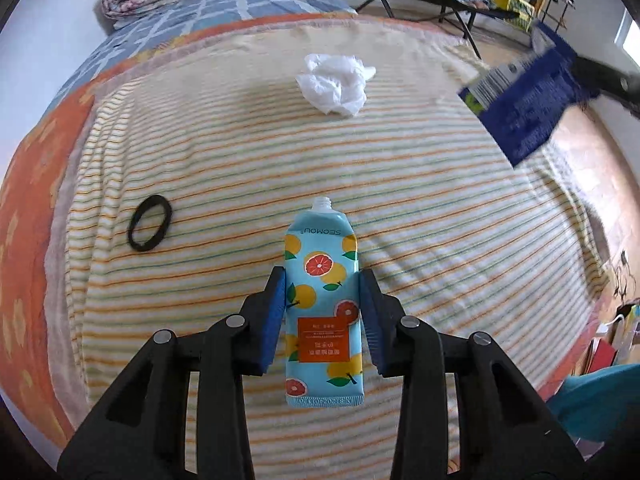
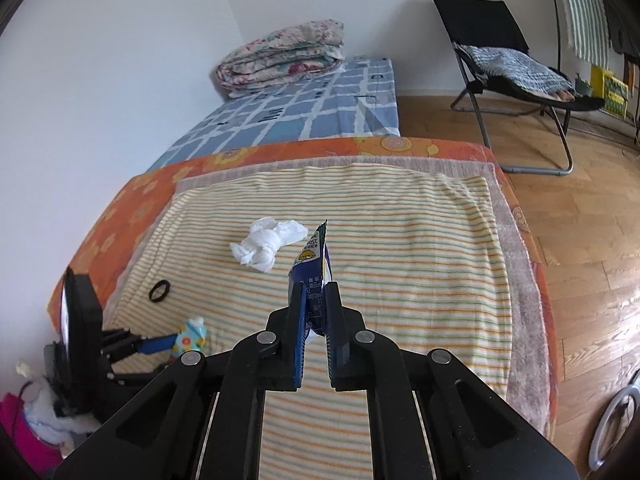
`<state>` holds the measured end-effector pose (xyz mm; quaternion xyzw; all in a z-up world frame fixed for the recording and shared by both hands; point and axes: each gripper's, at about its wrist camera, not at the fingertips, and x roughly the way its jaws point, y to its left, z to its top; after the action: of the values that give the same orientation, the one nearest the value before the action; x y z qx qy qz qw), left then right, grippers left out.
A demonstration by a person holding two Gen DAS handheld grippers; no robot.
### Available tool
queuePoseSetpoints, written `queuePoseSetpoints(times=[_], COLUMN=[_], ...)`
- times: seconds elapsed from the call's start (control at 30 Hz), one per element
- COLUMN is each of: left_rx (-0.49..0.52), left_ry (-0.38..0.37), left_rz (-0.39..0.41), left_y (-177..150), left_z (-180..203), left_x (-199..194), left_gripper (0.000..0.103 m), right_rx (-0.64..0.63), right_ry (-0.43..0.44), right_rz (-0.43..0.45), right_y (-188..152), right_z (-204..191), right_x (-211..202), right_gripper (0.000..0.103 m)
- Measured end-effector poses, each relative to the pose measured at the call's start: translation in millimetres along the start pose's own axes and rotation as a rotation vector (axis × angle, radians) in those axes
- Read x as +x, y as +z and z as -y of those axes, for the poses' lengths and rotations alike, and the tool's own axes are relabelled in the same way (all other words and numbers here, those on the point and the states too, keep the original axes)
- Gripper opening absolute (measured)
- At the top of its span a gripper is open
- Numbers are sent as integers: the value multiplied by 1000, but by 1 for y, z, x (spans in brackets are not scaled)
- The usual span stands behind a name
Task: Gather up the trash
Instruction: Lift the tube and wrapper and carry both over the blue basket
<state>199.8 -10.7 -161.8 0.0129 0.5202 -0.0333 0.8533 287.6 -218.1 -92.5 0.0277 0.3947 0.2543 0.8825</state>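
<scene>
A light blue tube with orange fruit prints and no cap [image 1: 323, 304] lies on the striped towel [image 1: 420, 220]. My left gripper [image 1: 323, 280] has its blue pads on both sides of the tube, touching it. My right gripper [image 2: 316, 292] is shut on a flattened dark blue carton [image 2: 312, 264] and holds it above the towel; the carton also shows blurred at the upper right of the left wrist view [image 1: 528, 96]. A crumpled white tissue [image 1: 334, 84] lies further back on the towel, also seen in the right wrist view [image 2: 268, 246].
A black hair tie [image 1: 149, 223] lies on the towel at the left. A folded floral quilt [image 2: 280, 54] sits on the blue checked bed. A black folding chair [image 2: 512, 64] stands on the wooden floor at the right.
</scene>
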Motion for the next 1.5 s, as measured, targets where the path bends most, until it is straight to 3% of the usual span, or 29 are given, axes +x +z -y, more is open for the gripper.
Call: queuePoseSetpoints(times=[0.3,0.6,0.77,1.07,1.5], left_rx=[-14,-5,11,-1,-60], left_ry=[-25,-34,-26,-50,-87], left_rz=[109,204,248,255,186], left_y=[-8,-40,-64,-110,-176], left_z=[12,31,43,58,65], left_x=[-55,-106,-126,-135,-118], left_gripper=[36,36,36,36,36], right_rx=[-104,-245,-254,-248,-262], right_ry=[33,81,122,174,189], right_rz=[28,47,29,-30,-154], right_y=[-21,-63,-86,-135,-194], right_z=[-28,-62,-68,-75,-82], right_x=[-45,-98,-114,-128,-114], right_gripper=[7,7,7,7,7])
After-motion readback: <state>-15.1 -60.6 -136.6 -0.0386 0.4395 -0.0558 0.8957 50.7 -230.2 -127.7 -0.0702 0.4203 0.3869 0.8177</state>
